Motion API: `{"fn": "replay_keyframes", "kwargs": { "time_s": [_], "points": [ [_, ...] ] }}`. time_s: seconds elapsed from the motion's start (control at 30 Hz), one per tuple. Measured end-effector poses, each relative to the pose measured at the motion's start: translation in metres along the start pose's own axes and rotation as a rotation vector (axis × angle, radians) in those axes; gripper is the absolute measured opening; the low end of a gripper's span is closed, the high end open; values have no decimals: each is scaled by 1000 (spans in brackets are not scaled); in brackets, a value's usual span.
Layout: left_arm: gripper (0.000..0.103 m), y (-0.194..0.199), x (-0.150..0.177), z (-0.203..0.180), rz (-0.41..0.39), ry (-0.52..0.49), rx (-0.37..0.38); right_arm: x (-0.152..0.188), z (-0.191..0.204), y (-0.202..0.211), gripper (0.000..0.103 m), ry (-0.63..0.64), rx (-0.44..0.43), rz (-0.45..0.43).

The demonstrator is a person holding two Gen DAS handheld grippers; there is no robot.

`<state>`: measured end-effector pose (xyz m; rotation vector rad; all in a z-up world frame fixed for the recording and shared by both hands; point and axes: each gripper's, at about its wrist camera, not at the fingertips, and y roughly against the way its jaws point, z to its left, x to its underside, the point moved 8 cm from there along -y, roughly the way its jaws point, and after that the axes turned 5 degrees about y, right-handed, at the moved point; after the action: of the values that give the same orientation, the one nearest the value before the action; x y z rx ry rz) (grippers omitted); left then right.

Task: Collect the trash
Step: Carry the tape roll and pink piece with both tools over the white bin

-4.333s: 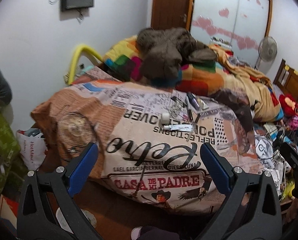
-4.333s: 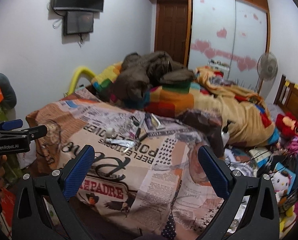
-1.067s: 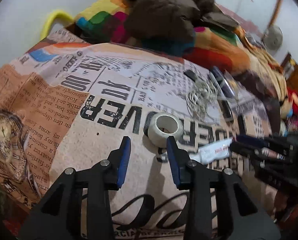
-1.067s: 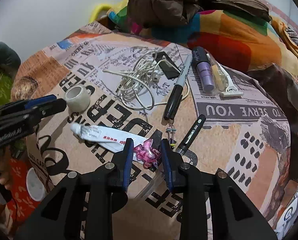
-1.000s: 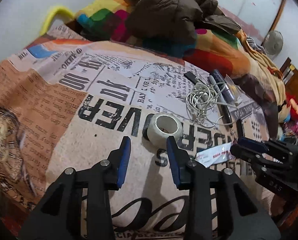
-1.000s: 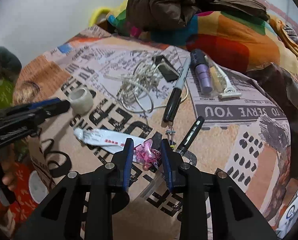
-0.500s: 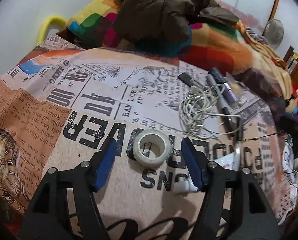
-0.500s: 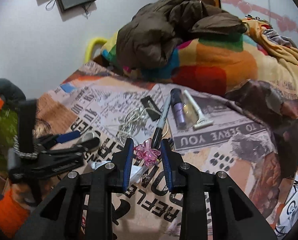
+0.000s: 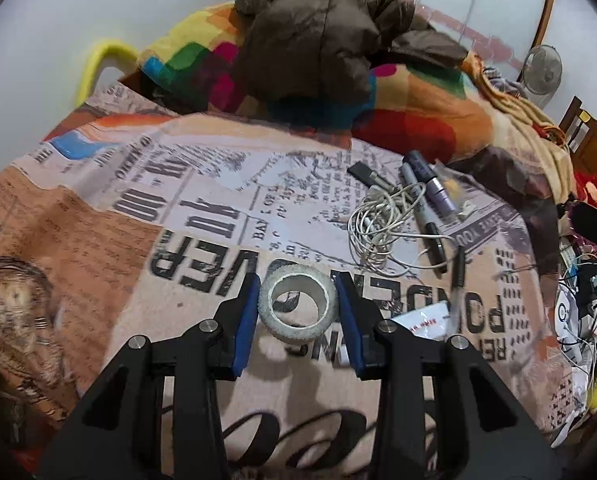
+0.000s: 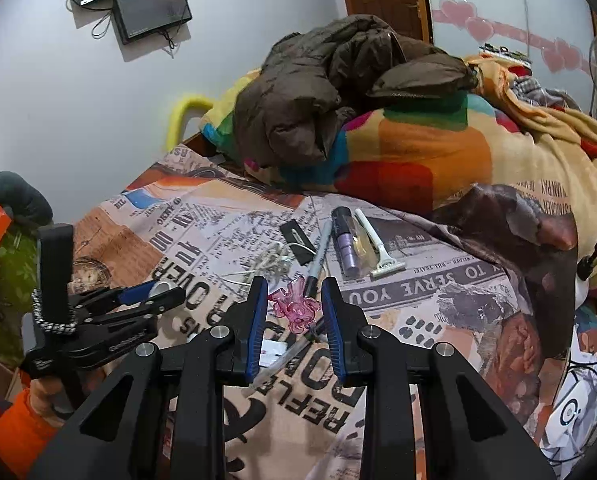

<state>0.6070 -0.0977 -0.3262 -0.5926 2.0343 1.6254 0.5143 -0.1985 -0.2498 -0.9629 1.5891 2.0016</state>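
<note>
The newspaper-print bedspread (image 10: pixel 202 240) reads upside down "TO SERVE YOU" just beyond the right tongs (image 10: pixel 294 312) and "REFLE" under them, with "OVER" just left of the left tongs (image 9: pixel 298 306)

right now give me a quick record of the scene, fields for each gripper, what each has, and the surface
left gripper: closed around white tape roll, blue pads at its sides
right gripper: holding pink translucent plastic piece
surface: newspaper-print bedspread
nearby: tangled white cable, black marker pen, white disposable razor
behind: brown puffer jacket on colourful blanket
</note>
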Motion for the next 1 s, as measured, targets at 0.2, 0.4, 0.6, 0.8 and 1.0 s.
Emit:
{"fn": "replay_keyframes", "kwargs": {
  "time_s": [0.2, 0.4, 0.6, 0.8, 1.0],
  "points": [
    [38, 62, -1, 7, -59, -24, -6, -15, 33, 29, 25, 35, -22, -37],
    [38, 131, 2, 22, -123, -44, -29, -26, 75, 61, 25, 97, -45, -78],
    [38, 197, 11, 52, -188, -21, -69, -29, 124, 87, 25, 154, -85, -108],
    [38, 257, 31, 92, -244, 20, -125, -26, 180, 102, 25, 215, -150, -121],
    [38, 305, 60, 134, -274, 67, -196, -21, 238, 107, 25, 282, -223, -126]
  ]
}}
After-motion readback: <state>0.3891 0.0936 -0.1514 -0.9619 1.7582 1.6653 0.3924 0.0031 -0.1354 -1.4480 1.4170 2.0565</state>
